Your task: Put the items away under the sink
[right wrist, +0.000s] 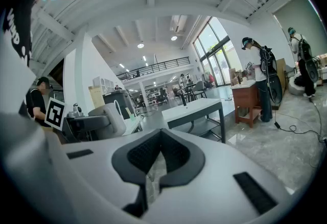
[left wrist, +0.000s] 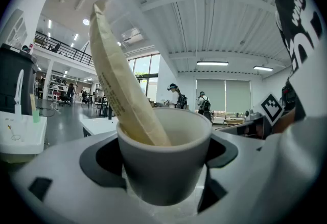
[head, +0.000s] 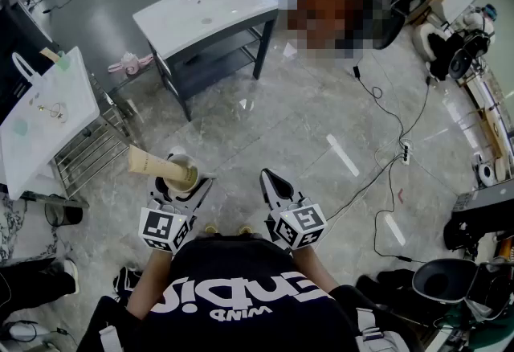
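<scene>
Left gripper view shows the grey cup (left wrist: 164, 164), a beige packet (left wrist: 118, 85) leaning out of it, clamped between the wide-spread jaws of the left gripper (head: 183, 175), while the right gripper (right wrist: 159, 141) is closed, empty, both well apart from the sink (head: 205, 9).

The cup (left wrist: 163, 159) has a smooth, matt, off-white wall like unglazed ceramic, and the pouch (left wrist: 120, 87) standing in it looks like tan kraft paper, dull and faintly creased, with dark print. The left gripper (left wrist: 164, 179) and the right gripper (right wrist: 153, 159) have smooth white plastic shells with a soft sheen, and the right one's pads (right wrist: 137, 155) are black, finely ribbed and rubber-like. The floor (head: 321, 117) is polished grey stone-look tile that mirrors the lights, the sink (head: 205, 9) has a glossy white top on a dark matt metal frame (head: 217, 63), and the wire rack (head: 88, 153) is shiny bare metal.
</scene>
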